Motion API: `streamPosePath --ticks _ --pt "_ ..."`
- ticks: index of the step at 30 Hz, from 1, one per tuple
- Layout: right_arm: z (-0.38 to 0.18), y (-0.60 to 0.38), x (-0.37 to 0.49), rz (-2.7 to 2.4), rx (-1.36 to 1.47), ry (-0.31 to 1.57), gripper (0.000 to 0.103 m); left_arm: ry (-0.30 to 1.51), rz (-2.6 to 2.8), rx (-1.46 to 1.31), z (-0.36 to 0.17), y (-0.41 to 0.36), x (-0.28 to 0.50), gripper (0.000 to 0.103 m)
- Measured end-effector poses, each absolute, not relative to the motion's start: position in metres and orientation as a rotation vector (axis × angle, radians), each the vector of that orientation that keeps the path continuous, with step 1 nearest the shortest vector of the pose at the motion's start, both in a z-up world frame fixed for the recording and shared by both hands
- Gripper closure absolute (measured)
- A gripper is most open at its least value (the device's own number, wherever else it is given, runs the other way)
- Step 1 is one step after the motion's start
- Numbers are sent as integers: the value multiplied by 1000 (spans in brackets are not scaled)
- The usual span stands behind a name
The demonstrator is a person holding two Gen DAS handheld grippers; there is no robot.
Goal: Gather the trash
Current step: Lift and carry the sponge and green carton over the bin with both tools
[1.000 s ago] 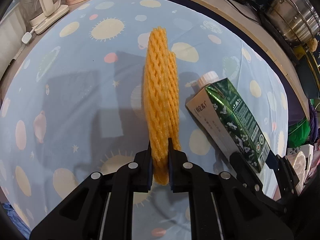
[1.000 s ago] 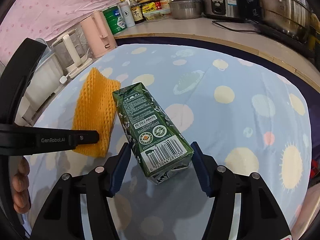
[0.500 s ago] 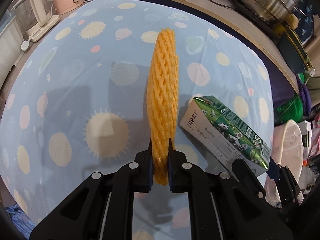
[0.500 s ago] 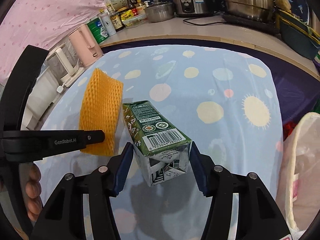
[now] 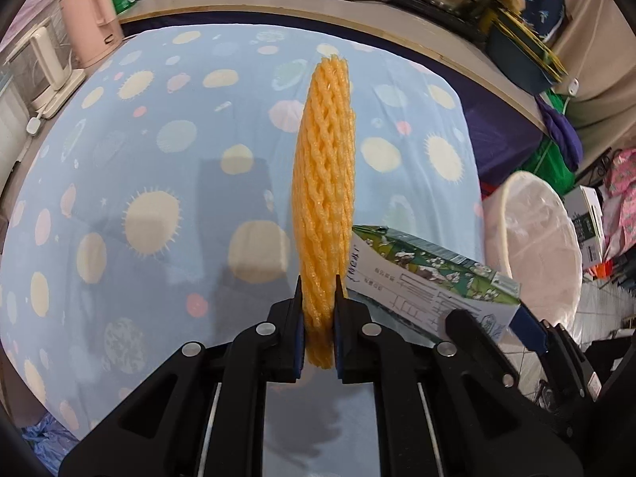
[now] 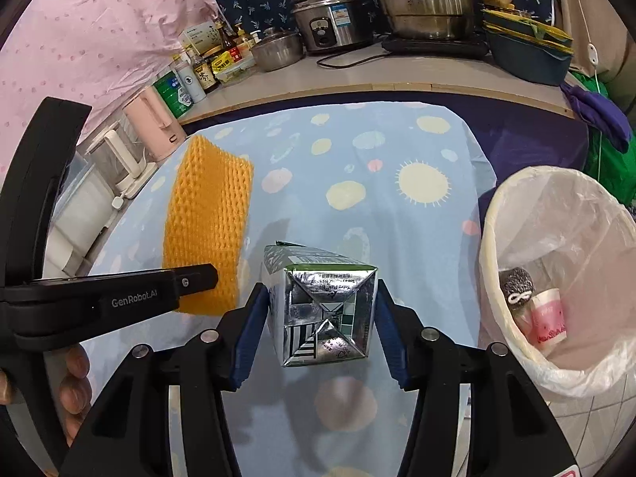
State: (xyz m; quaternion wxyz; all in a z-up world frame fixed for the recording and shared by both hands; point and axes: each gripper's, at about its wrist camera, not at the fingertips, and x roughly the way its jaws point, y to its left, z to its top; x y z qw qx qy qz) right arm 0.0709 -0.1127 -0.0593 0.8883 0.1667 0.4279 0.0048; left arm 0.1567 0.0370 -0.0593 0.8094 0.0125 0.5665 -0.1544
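Lining white bin (image 6: 501, 214), bag (image 6: 588, 381) with cup (image 6: 548, 318) inside

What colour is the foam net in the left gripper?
Orange foam net, clearest in the right wrist view.

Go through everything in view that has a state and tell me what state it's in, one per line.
Orange foam fruit net: pinched upright, off the table.
Green drink carton: held aloft, base toward camera.
Left claw: shut on the net.
Right claw: jaws closing on the carton.
Trash bin: open, bag-lined, holding a cup and a dark item.
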Motion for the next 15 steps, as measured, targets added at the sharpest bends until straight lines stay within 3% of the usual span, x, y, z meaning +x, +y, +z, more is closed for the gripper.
streamPosePath --ticks 15 --pt "-108 -79 59 109 372 1024 51 1238 -296 84 -79 43 130 93"
